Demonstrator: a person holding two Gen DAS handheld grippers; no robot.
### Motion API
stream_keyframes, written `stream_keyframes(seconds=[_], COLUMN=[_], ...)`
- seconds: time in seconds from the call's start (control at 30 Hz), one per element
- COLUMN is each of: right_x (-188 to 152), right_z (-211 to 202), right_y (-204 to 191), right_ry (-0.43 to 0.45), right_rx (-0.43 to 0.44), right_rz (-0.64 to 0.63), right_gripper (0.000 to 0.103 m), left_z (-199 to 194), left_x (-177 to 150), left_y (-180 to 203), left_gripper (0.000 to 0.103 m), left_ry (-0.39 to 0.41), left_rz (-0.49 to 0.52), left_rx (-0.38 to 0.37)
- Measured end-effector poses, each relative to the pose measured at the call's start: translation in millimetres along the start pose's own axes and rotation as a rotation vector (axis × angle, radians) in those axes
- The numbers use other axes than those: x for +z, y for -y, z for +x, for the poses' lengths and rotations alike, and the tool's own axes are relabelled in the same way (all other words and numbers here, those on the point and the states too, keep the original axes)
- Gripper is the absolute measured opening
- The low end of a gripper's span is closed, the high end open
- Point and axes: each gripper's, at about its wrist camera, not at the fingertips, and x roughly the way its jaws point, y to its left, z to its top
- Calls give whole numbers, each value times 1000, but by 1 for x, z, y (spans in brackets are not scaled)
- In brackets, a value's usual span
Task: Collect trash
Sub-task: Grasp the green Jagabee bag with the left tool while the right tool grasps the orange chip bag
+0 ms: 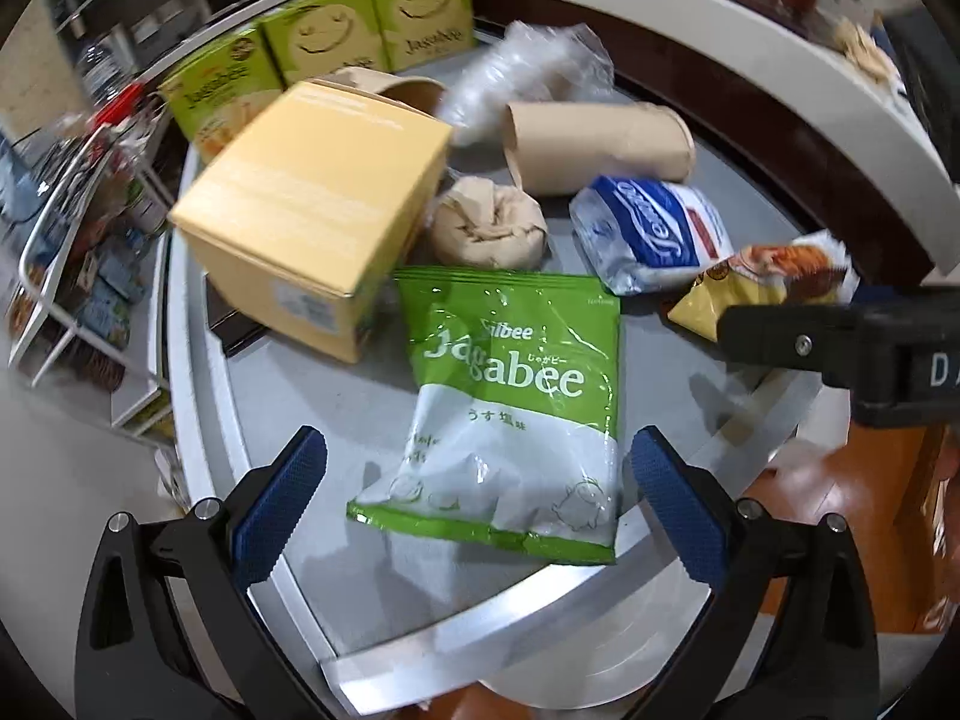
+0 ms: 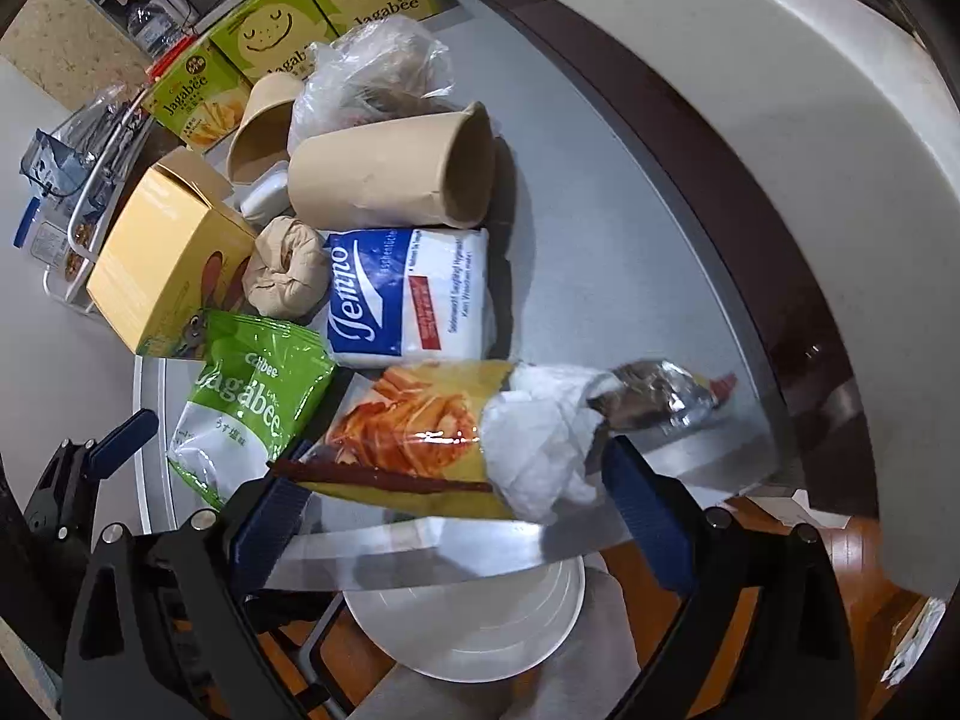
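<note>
Item: yellow snack wrapper [image 2: 414, 432], at table [image 2: 600, 192] edge, between my right claw [image 2: 462, 498] pads, unclamped. Left claw [image 1: 477, 492] wide, empty, straddling green Jagabee bag [image 1: 510, 408]. Risk: stuffed tissue [image 2: 540, 450] spilling out when squeezed.

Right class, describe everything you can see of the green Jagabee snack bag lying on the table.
The Jagabee bag is a glossy plastic pouch, green at top and along its bottom seam, white in the middle, with white lettering and small cartoon figures. It lies flat, face up and slightly puffed, near the grey table's front edge. The left gripper is open around its lower end. A corner reaches the yellow box; the orange snack bag lies beside it.
</note>
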Motion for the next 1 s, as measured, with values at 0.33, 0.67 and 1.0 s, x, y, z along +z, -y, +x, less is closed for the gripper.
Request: stream_keyframes(seconds=[0.33,0.67,1.0], right_x=[15,8,-9], right_z=[17,19,10], right_y=[-9,-10,-8], right_ry=[-27,-36,-23], right_rx=[-61,-92,-36], right_rz=[-34,-65,-123], right_gripper=[81,90,54], left_z=[25,39,30], left_x=[1,16,31], left_y=[-7,-26,-29], left_gripper=[102,102,73], left_ry=[-61,-62,-44], left_rz=[-30,-49,-36], left_rx=[-73,-83,-127])
